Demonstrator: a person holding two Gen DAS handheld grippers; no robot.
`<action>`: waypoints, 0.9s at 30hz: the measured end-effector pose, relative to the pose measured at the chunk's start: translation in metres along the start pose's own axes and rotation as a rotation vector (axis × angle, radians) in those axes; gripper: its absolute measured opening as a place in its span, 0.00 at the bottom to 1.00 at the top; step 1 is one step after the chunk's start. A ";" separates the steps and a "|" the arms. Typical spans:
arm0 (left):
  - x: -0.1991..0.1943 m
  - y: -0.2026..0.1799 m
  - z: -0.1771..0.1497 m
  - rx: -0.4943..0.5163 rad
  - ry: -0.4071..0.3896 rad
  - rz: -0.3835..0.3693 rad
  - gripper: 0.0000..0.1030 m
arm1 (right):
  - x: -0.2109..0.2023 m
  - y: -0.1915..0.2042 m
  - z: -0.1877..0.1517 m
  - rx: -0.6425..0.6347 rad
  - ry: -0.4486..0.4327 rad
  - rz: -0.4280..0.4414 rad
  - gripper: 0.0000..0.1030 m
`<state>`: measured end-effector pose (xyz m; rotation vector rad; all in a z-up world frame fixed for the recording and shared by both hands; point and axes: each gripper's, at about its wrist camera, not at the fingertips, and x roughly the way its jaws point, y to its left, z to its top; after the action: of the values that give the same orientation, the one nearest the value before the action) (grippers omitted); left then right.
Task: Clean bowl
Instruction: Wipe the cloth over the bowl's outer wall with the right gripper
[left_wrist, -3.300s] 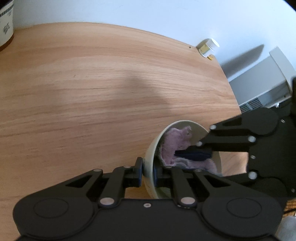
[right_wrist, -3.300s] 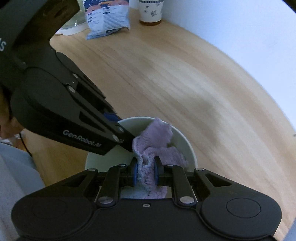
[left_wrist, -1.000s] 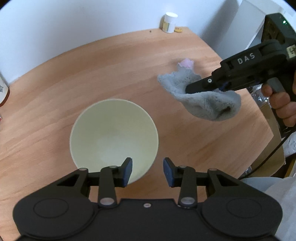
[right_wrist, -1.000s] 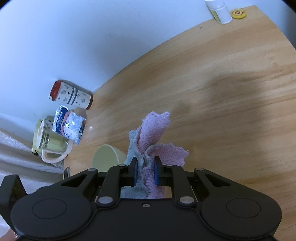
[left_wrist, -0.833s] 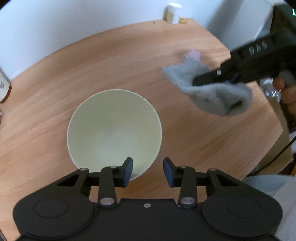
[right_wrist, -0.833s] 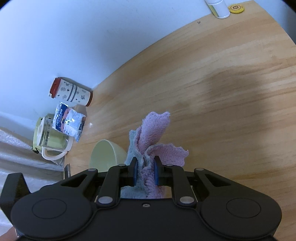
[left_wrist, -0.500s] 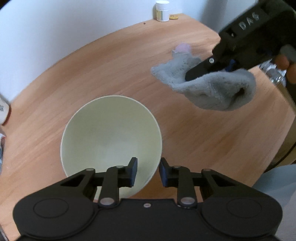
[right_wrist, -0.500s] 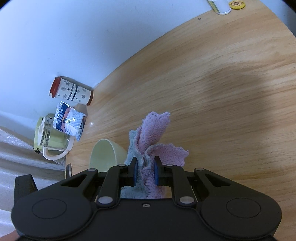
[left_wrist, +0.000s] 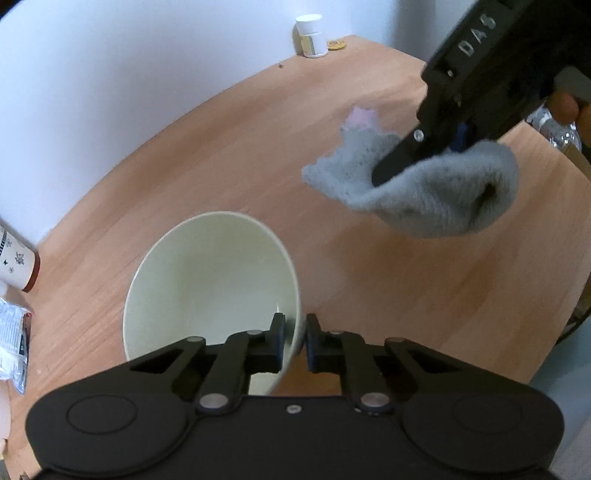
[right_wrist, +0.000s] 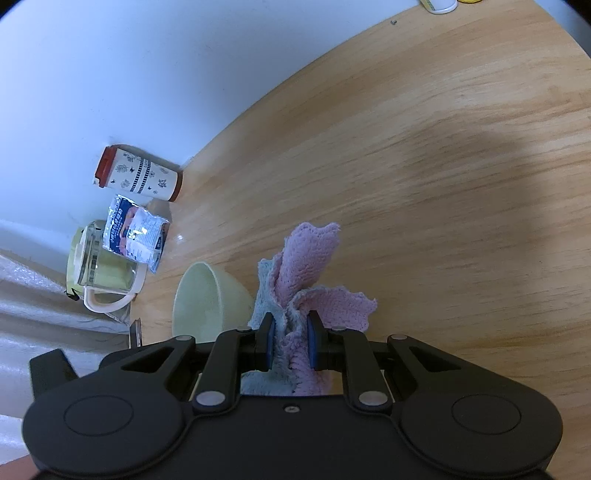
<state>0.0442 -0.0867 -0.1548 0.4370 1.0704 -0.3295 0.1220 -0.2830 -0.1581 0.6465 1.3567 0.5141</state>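
Note:
A pale green bowl (left_wrist: 210, 280) is tilted over the wooden table (left_wrist: 184, 155). My left gripper (left_wrist: 293, 341) is shut on its near rim, one finger inside and one outside. The bowl also shows in the right wrist view (right_wrist: 207, 299), lower left. My right gripper (right_wrist: 290, 345) is shut on a pink and grey cloth (right_wrist: 314, 273), held above the table to the right of the bowl. In the left wrist view the cloth (left_wrist: 417, 188) hangs from the right gripper (left_wrist: 424, 147) at upper right, apart from the bowl.
A patterned tumbler with a red lid (right_wrist: 138, 173), a snack packet (right_wrist: 135, 232) and a glass jug (right_wrist: 99, 269) stand at the table's far left by the wall. A small white bottle (left_wrist: 310, 35) and a yellow cap (left_wrist: 336, 45) sit at the back. The table edge curves on the right.
My left gripper has closed on the bowl's near rim and tilted the bowl up. The right gripper with the cloth has come closer above the table.

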 end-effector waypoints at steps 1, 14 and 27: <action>-0.001 0.004 0.000 -0.016 -0.004 -0.007 0.08 | 0.001 0.000 0.000 0.002 0.003 0.004 0.18; -0.013 0.069 -0.023 -0.408 -0.102 -0.194 0.07 | 0.017 0.018 0.013 -0.017 0.021 0.067 0.18; -0.035 0.104 -0.014 -0.522 -0.203 -0.328 0.09 | 0.056 0.077 0.036 -0.152 0.073 0.145 0.18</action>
<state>0.0661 0.0119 -0.1096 -0.2371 0.9822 -0.3592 0.1682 -0.1937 -0.1425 0.6084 1.3307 0.7565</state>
